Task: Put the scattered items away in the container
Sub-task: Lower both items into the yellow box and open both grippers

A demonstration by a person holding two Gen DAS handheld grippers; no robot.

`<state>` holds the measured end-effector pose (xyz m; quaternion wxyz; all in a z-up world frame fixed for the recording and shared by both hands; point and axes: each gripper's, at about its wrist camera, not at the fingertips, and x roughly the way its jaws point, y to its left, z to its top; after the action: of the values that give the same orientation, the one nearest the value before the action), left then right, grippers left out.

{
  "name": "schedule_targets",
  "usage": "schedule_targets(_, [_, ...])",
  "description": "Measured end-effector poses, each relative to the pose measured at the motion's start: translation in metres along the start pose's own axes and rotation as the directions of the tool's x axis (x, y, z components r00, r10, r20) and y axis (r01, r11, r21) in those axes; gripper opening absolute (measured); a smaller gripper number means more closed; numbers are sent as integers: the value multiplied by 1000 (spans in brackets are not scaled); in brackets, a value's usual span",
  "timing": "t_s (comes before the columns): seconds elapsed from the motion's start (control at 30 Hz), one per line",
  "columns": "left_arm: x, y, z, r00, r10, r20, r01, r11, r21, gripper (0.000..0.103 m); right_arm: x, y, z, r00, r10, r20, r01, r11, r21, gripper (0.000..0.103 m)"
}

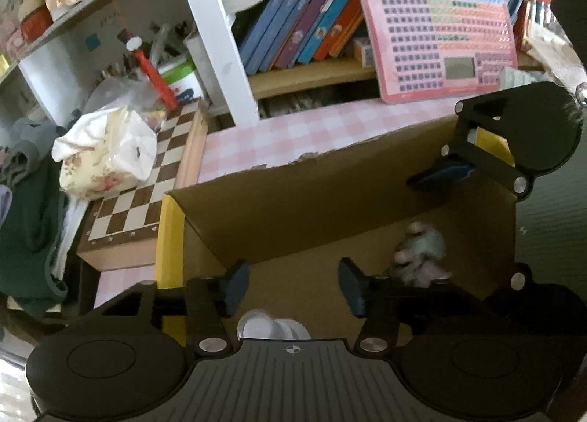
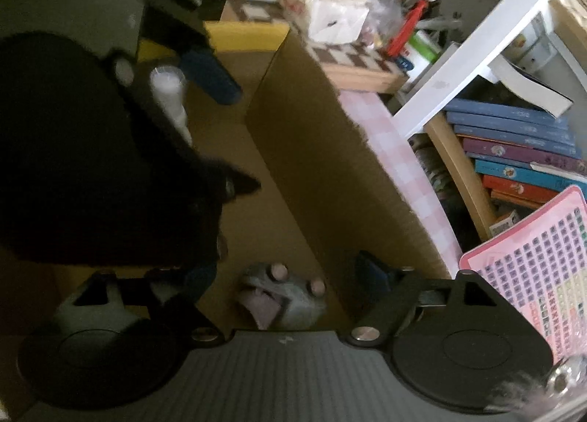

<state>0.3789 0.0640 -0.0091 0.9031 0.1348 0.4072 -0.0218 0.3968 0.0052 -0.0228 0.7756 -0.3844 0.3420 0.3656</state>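
Observation:
An open cardboard box point(image 1: 293, 194) stands on the pink checked table, and both grippers hang over its inside. My left gripper point(image 1: 293, 288) is open, its blue pads wide apart. A blurred white bottle with a clear cap point(image 1: 271, 328) shows just below them, touching neither pad. The right wrist view shows this bottle point(image 2: 170, 95) beside a blue fingertip point(image 2: 209, 73) of the left gripper. A grey and pink plush toy point(image 2: 282, 293) lies on the box floor under my open right gripper point(image 2: 286, 275), with the pads apart from it. The same toy point(image 1: 422, 257) also appears in the left wrist view, below the right gripper point(image 1: 440, 174).
A chessboard point(image 1: 146, 172) with a floral tissue pack point(image 1: 106, 158) and a plastic bag sits left of the box. Behind it stand a white shelf post point(image 1: 220, 37), a row of books point(image 1: 312, 18) and a pink keyboard toy point(image 1: 440, 37). Clothes lie at the far left.

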Motion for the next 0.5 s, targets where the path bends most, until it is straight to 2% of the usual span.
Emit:
schedule_targets(0.1, [-10, 0, 0, 999, 22, 27, -22, 1000, -8, 62, -16, -2, -1, 998, 21, 57, -24, 998, 59, 83])
schedule_targets(0.17, [-18, 3, 0, 998, 27, 50, -26, 999, -24, 69, -28, 0, -3, 996, 8, 92, -15, 997, 71, 83])
schedule_targets(0.3, [-40, 5, -1, 994, 26, 108, -21, 999, -49, 71, -51, 6, -5, 989, -18, 146, 3, 995, 100, 83])
schedule_targets(0.43, [-66, 6, -5, 984, 35, 174, -27, 998, -49, 84, -81, 12, -10, 974, -53, 220, 22, 990, 139, 87])
schedule_targets(0.5, [-79, 8, -9, 978, 44, 205, -34, 998, -50, 87, -96, 13, -14, 966, -76, 247, 34, 985, 171, 87])
